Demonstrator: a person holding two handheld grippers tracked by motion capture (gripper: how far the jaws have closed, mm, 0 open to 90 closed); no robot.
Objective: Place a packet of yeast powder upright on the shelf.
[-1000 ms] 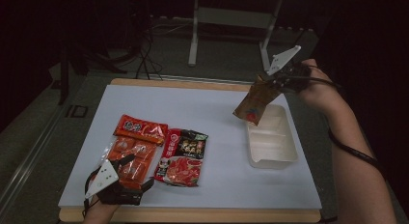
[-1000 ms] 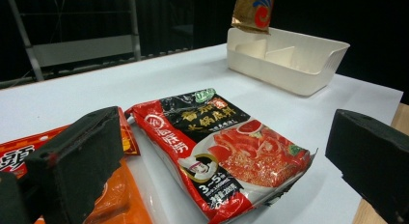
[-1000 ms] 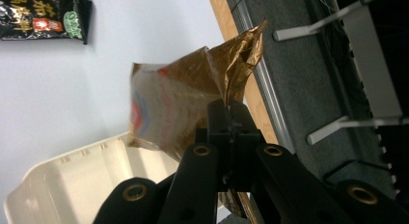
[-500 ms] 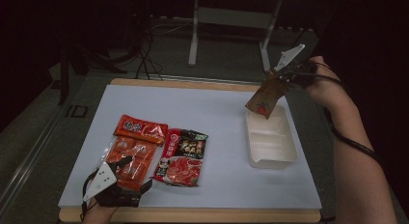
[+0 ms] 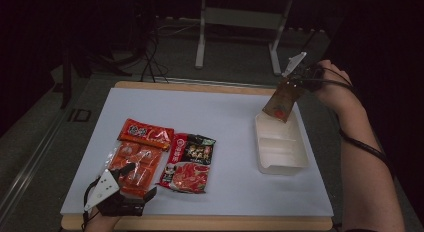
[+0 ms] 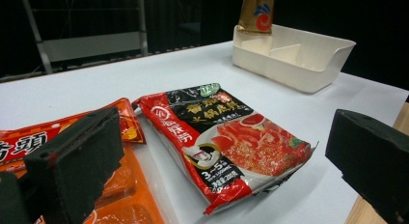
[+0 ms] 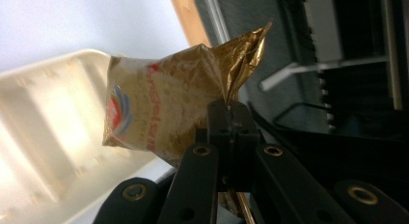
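1. High view puts the right gripper (image 5: 296,74) at about two o'clock on the table, its jaws clamped on the top edge of a gold packet (image 5: 281,101) that hangs tilted over the far end of the white divided tray (image 5: 281,164).
2. Right gripper view confirms the hold: the two black jaws are pinched tight on a crumpled corner of the gold packet (image 7: 164,110), with the tray's pale wall (image 7: 43,118) just beneath and to nine o'clock of it.
3. The step in hand looks like dropping the packet into the tray. To do it well, lower until the packet's bottom edge sits inside the far compartment, not on the rim or the divider, then part the jaws; letting go too high could tip it onto the table at twelve o'clock.
4. Left gripper (image 5: 112,192) rests at seven o'clock by the near table edge. In the left gripper view its jaws stand wide apart and grip nothing, the left one over the orange snack pack (image 6: 130,195), with the red and black soup-base packet (image 6: 231,142) lying flat between them farther out.
5. The surface is a pale white mat (image 5: 220,112) over a wooden board (image 5: 200,223), flat and uncluttered.
6. The room behind is dark; a metal table frame (image 5: 240,22) and loose cables (image 5: 150,57) stand on the grey floor at twelve o'clock.
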